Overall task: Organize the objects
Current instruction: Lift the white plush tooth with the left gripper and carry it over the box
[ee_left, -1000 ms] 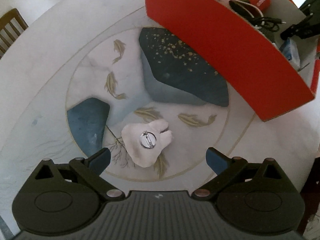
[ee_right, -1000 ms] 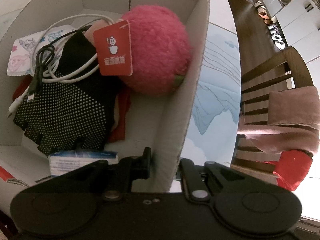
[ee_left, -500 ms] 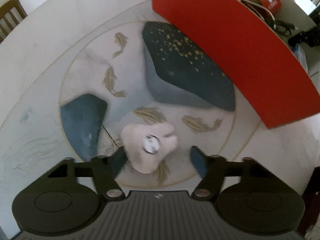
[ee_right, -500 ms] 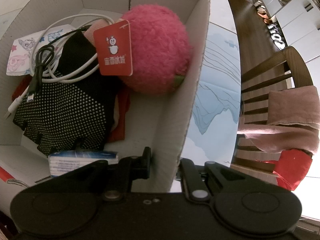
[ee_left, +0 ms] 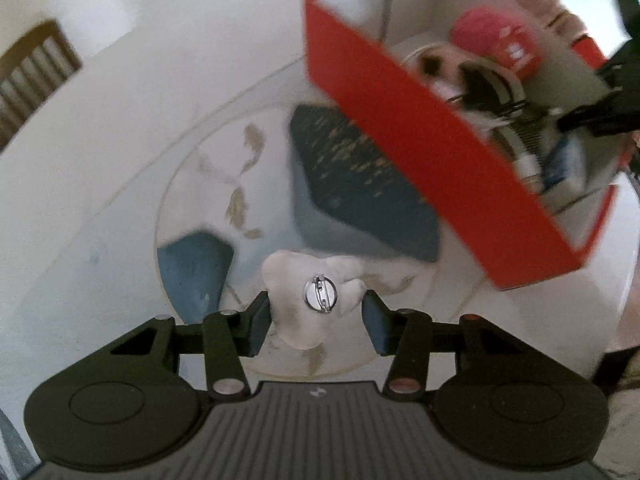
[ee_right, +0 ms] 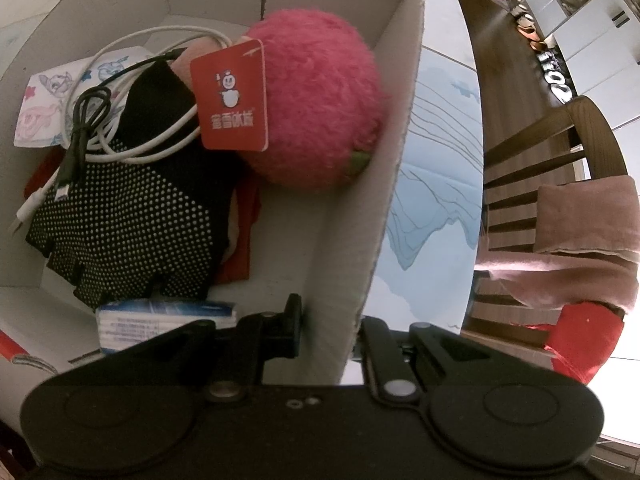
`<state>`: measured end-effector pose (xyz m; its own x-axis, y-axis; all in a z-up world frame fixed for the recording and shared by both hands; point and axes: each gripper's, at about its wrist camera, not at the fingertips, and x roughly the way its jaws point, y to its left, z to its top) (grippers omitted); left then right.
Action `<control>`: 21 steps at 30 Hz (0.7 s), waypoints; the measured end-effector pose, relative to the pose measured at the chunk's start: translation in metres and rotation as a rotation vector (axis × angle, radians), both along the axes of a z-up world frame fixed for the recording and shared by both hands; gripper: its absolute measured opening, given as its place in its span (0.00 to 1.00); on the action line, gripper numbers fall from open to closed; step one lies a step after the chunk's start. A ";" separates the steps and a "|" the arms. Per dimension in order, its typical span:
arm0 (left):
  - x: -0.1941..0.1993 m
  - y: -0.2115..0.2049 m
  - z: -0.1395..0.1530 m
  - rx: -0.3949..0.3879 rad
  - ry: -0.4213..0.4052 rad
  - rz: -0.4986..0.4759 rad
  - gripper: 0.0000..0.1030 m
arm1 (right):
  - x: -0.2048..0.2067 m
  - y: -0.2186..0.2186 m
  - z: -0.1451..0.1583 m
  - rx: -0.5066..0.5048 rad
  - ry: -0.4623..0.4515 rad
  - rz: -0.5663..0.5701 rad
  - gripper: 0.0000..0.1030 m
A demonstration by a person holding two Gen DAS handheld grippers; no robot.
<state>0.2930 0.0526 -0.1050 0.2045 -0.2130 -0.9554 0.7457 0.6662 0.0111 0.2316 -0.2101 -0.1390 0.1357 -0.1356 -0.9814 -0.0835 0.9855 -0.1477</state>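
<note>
A white tooth-shaped plush badge point(ee_left: 294, 280), its round metal pin back facing up, sits between the blue pads of my left gripper point(ee_left: 316, 320). The jaws are closing, and both pads press its sides as it hangs just above the painted round table point(ee_left: 100, 160). The red cardboard box point(ee_left: 440, 152) stands to the upper right. My right gripper point(ee_right: 330, 332) is shut on the box's white side wall point(ee_right: 384, 184). One finger is inside the box and one outside.
The box holds a pink plush ball point(ee_right: 320, 108) with a red tag, a black dotted glove point(ee_right: 132, 216), coiled cables point(ee_right: 120, 128), a printed packet point(ee_right: 48, 104) and a tissue pack point(ee_right: 160, 316). A wooden chair point(ee_right: 560, 160) with pink cloth stands beside the table.
My left jaws came in from wide open onto the white badge, then rose with it, so the box's inside now shows. The right gripper has not moved.
</note>
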 end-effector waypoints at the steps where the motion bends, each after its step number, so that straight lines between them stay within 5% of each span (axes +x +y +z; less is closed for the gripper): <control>1: -0.004 -0.003 0.010 -0.010 -0.008 -0.017 0.46 | 0.000 0.000 0.000 0.000 0.000 0.001 0.10; 12: -0.040 -0.058 0.094 -0.145 -0.101 -0.174 0.46 | -0.001 0.000 0.000 0.001 -0.005 0.009 0.10; 21: -0.054 -0.112 0.109 -0.257 -0.128 -0.261 0.46 | -0.001 -0.001 0.000 0.007 -0.009 0.011 0.10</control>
